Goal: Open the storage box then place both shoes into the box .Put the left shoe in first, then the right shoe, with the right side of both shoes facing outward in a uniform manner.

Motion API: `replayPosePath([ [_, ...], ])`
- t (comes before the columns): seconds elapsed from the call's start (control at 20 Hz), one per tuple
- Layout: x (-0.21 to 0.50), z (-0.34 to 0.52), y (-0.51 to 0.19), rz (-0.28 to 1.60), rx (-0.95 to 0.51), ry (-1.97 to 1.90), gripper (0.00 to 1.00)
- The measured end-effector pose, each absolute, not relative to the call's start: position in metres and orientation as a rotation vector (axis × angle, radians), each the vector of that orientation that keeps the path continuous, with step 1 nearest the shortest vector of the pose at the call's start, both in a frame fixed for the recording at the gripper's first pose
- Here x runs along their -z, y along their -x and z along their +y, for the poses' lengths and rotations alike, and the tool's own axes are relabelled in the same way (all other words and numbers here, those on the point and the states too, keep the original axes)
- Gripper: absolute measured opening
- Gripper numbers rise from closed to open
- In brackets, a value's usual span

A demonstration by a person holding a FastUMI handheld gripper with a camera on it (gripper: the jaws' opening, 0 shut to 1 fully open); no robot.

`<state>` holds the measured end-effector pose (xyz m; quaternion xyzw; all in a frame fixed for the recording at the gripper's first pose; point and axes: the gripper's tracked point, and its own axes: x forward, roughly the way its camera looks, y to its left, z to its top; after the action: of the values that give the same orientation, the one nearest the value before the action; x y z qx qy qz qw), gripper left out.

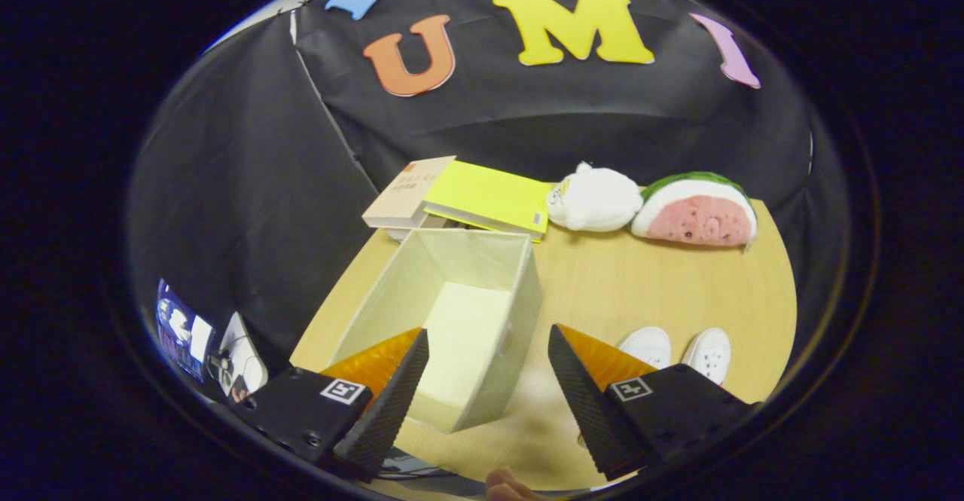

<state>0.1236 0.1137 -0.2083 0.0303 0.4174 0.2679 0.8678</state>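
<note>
Hand-held gripper [488, 369] spread above open storage box [520, 313]; shoes [678, 350] beside it.

Lower right, the two white shoes [678, 350] show toes only, heels hidden behind a gripper [489, 403] finger; the box's [520, 297] near corner sits behind the other.

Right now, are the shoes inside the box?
No, the storage box holds nothing, and both white shoes sit on the table beside it, beyond the open gripper.
</note>
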Motion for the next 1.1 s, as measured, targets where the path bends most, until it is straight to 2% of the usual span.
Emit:
replayPosePath([
  [0.65,0.299,-0.010,-0.117,1.018,-0.376,0.026,1.00],
  [1.1,0.376,-0.046,-0.109,1.235,-0.315,0.025,1.00],
])
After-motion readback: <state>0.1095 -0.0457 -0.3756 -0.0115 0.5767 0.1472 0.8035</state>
